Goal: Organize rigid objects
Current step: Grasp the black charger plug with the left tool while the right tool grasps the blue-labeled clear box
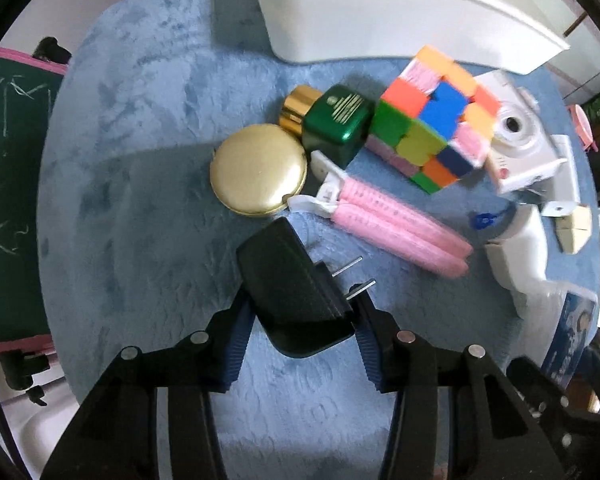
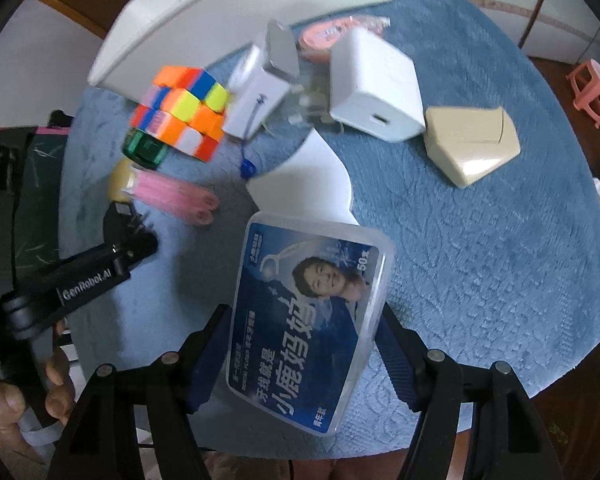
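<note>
While both tongs are clamped, the left tongs (image 1: 300, 312) on a black plug (image 1: 296, 296) and the right tongs (image 2: 300, 344) on a floss box (image 2: 312, 328), nothing seems to be inside the white bin (image 1: 380, 12) at the tabletop's (image 1: 140, 200) far edge. Cube (image 1: 432, 120) and camera (image 1: 520, 136) still wait. Only the right view shows the white charger (image 2: 376, 92).

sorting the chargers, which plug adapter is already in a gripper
The black adapter, pinched in the left gripper with prongs showing. The white adapter sits loose on the blue mat.
</note>
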A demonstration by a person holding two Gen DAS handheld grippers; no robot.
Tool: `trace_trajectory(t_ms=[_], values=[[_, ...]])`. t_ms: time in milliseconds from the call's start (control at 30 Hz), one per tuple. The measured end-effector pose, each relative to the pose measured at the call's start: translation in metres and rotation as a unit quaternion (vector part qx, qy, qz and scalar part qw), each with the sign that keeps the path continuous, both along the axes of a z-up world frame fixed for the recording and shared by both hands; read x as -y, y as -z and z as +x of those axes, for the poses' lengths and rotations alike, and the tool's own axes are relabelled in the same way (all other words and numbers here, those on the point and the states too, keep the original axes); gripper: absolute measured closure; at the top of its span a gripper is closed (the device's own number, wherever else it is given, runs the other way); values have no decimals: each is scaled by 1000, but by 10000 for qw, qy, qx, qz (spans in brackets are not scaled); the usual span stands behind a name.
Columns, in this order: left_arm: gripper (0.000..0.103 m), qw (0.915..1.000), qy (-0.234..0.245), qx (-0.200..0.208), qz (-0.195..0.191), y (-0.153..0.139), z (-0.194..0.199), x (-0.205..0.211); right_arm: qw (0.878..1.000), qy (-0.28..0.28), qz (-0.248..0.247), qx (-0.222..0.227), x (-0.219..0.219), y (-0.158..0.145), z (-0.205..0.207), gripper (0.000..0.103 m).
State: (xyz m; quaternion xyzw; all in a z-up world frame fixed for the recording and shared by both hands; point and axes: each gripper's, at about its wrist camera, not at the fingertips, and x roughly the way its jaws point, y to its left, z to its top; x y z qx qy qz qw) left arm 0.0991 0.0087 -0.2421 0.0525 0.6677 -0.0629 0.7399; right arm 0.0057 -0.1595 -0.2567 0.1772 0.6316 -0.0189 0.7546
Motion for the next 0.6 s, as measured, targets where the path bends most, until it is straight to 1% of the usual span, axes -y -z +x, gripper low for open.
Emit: trace_trajectory(t_ms=[100, 233, 267, 300, 333, 367, 400, 433, 500, 600], values=[[52, 9998, 18, 173, -71, -23, -7, 6, 9998, -33, 47, 209, 6, -13, 0, 33], [52, 9988, -33, 442, -209, -62, -11, 15, 9987, -50, 107, 504, 17, -37, -1, 33], [52, 9983, -64, 532, -239, -71, -10, 19, 9981, -83, 86, 601, 21, -45, 0, 33], [52, 9976, -90, 626, -265, -80, -25, 13, 9977, -120, 42, 672, 24, -51, -1, 33], [52, 9970, -116, 715, -280, -93, -33, 10, 9966, -184, -72, 801, 26, -60, 0, 33], [52, 9959, -151, 844, -299, -107, -29, 12, 9958, -216, -135, 884, 29, -66, 0, 33], [52, 9949, -189, 933, -331, -133, -56, 26, 9948, -251, -194, 970, 33, -75, 2, 33], [52, 9938, -235, 1021, -372, -147, -54, 27, 9927, -322, -293, 1122, 38, -91, 4, 33], [52, 9916, -302, 1201, -383, -173, -62, 31, 9899, -420, -394, 1292, 44, -109, 1, 33], [52, 9885, -346, 1443, -292, -204, -58, 36, 9841, -647, -388, 1607, 59, -149, 10, 33]])
